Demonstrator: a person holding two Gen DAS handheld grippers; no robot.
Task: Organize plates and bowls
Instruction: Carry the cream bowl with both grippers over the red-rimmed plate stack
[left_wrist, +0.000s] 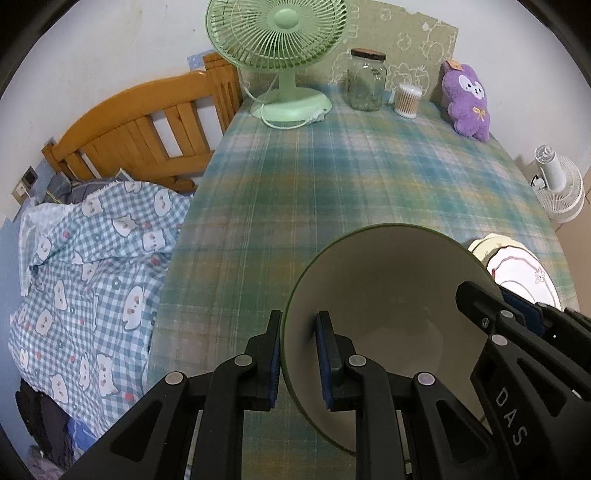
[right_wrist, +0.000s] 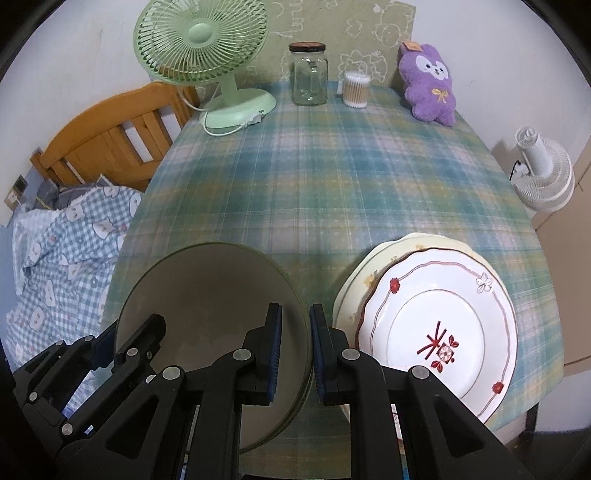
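**Both claws on one bowl, plates stacked alongside**

Plaid cloth in blue, green and yellow covers the bench (left_wrist: 332, 177), which stands beside a bed with a wooden headboard (left_wrist: 147, 122) and a checked quilt (left_wrist: 92, 266). Along the far edge you have a green fan (left_wrist: 280, 48), a glass jar (left_wrist: 365, 81), a tub of cotton swabs (left_wrist: 408, 100) and a purple plush toy (left_wrist: 467, 99). A white fan (left_wrist: 557, 184) sits off the bench to the right.

Your left claw (left_wrist: 301, 363) is pinched down on the left rim of the bowl (left_wrist: 391, 288), one finger outside the wall and one inside. The bowl is cream inside with a green rim and looks tipped toward the camera. Your right claw (right_wrist: 295, 354) grips the opposite rim the same way, its left finger inside the bowl and its right finger outside.

Just right of the bowl lies a stack of plates (right_wrist: 436, 325) near the bench's front right corner. The top plate is white with a red line border and red flowers; a pale yellow plate shows beneath it.
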